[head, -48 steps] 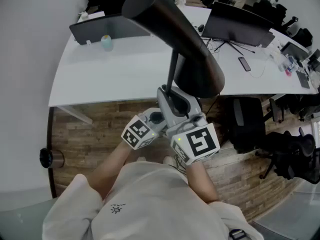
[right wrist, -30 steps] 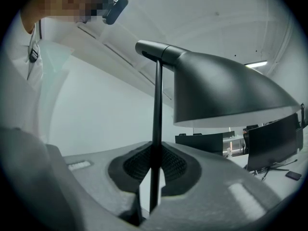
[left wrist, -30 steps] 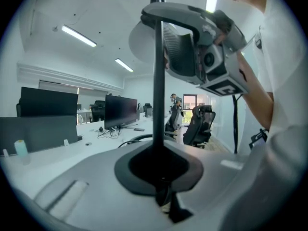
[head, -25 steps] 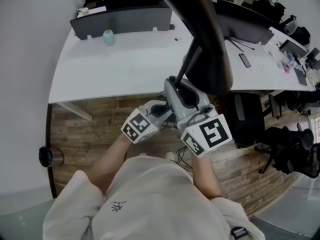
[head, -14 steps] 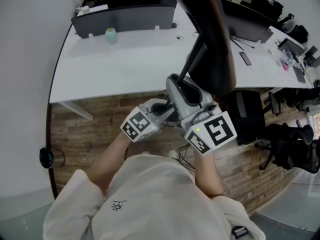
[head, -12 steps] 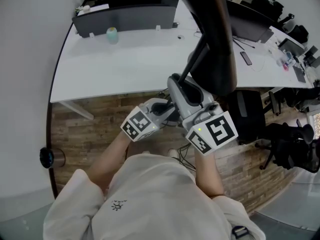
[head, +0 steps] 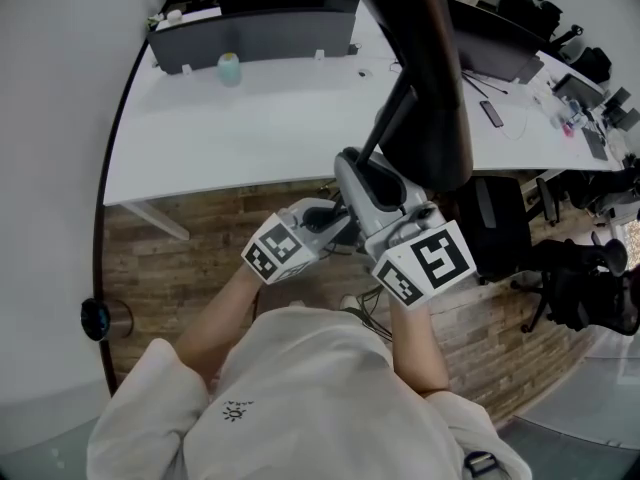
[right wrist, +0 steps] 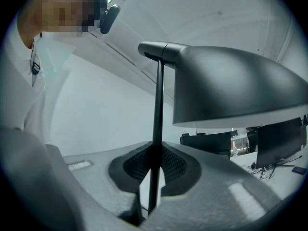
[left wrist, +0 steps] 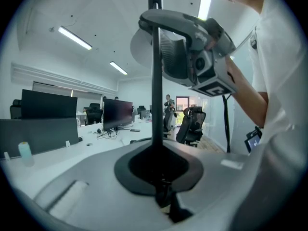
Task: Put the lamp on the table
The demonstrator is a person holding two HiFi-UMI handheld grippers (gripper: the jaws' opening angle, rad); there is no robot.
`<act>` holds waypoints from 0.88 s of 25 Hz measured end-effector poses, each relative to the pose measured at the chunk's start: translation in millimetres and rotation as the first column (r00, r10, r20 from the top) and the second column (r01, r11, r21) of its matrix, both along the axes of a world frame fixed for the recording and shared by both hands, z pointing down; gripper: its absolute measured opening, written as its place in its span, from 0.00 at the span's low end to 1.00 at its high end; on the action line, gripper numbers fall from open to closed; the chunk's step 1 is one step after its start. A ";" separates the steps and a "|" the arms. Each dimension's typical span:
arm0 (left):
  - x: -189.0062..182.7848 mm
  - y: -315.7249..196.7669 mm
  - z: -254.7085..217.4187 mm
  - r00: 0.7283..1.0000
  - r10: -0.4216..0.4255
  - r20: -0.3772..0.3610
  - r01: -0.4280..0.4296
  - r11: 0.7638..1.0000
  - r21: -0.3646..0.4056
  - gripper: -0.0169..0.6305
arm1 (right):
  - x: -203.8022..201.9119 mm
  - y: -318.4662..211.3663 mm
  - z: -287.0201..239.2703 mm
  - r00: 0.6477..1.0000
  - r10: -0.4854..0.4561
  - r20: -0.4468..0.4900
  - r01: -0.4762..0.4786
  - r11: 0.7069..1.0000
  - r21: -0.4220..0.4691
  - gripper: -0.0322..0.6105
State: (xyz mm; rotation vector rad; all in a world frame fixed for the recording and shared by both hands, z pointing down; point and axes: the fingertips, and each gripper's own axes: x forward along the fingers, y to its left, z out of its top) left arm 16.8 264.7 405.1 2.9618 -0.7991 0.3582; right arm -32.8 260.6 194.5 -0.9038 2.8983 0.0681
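Lamp nearer table; underside, right gripper view

The left gripper and right gripper meet side by side at the lower stem of a dark lamp. Its big shade hangs over the near edge of the white worktop. The grippers are above the wooden floor, and a small pale green bottle stands far back on the worktop.

lamp: matt black shade and stem, 1 o'clock in head view.
table: plain white, 11 to 2 o'clock.
floor: brown wood-plank pattern, 9 o'clock.
left gripper, right gripper: pale grey bodies; cubes white with black square markers.
bottle: pale green, 11 o'clock.
shirt: cream, small dark emblem, 6 o'clock.
chair: black, 3 o'clock.
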 end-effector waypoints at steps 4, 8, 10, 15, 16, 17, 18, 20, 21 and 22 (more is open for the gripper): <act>-1.3 3.2 -1.9 1.000 -0.003 -0.004 0.003 1.000 -0.004 0.04 | -0.8 2.5 -2.1 1.000 0.003 0.002 -0.002 1.000 -0.003 0.10; -5.8 3.7 -2.7 1.000 -0.012 -0.012 0.012 1.000 0.001 0.04 | -4.0 3.9 -1.7 1.000 0.004 0.008 -0.003 1.000 -0.006 0.10; -5.8 4.5 -1.6 1.000 -0.004 -0.001 0.004 1.000 -0.008 0.04 | -3.8 2.4 -1.8 1.000 0.005 0.010 -0.005 1.000 -0.009 0.10; -3.1 0.8 2.6 1.000 -0.008 0.002 0.008 1.000 -0.015 0.04 | -1.3 -2.1 1.9 1.000 -0.002 0.009 0.002 1.000 -0.013 0.10; -3.7 -1.2 3.8 1.000 -0.012 -0.001 0.012 1.000 -0.016 0.04 | -2.1 -3.8 3.3 1.000 -0.004 0.009 0.004 1.000 -0.013 0.10; -5.1 -4.2 4.8 1.000 -0.016 -0.005 0.016 1.000 -0.015 0.04 | -3.6 -6.2 4.9 1.000 -0.007 0.008 0.007 1.000 -0.013 0.10; -6.6 -8.2 5.5 1.000 -0.021 -0.011 0.021 1.000 -0.015 0.04 | -5.0 -9.3 6.2 1.000 -0.009 0.008 0.009 1.000 -0.013 0.10; -8.6 -17.3 6.9 0.999 -0.030 -0.014 0.030 0.999 -0.017 0.04 | -6.6 -17.8 7.8 1.000 -0.012 0.006 0.012 1.000 -0.016 0.10; -8.4 -21.8 7.6 0.999 -0.034 -0.013 0.034 0.999 -0.019 0.04 | -6.2 -22.4 8.3 1.000 -0.013 0.005 0.013 1.000 -0.017 0.10; -7.5 -26.4 8.0 0.999 -0.038 -0.012 0.038 0.999 -0.020 0.04 | -5.1 -27.0 8.4 1.000 -0.015 0.005 0.015 1.000 -0.018 0.10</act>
